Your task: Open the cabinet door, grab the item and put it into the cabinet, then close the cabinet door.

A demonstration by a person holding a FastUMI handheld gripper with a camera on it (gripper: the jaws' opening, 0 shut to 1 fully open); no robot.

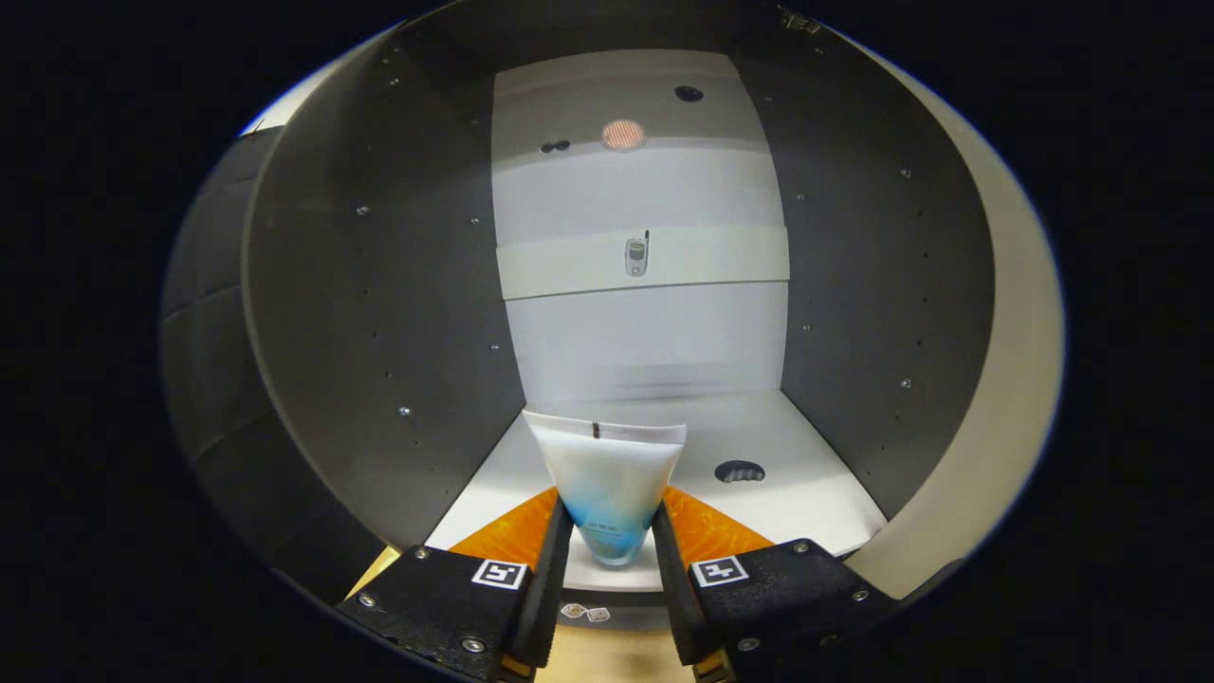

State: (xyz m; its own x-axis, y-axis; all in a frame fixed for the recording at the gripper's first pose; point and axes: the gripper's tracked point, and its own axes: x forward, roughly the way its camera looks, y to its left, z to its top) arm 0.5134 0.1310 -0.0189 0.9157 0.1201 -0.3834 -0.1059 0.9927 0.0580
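Observation:
My gripper (612, 526) is shut on a white and blue squeeze tube (607, 474); both fingers press its lower part and its flat crimped end points forward. The tube hangs just over the front of the cabinet's white bottom shelf (816, 493). The cabinet (379, 285) stands open ahead of me, with dark grey side walls and a pale back panel. A small phone (636, 256) sits on the middle shelf (721, 261) further back.
A dark cut-out hole (739, 470) lies in the bottom shelf right of the tube. The cabinet's pale front edge (1015, 360) curves along the right. The dark open door (209, 323) stands to the left. Wooden floor (607, 655) shows beneath the fingers.

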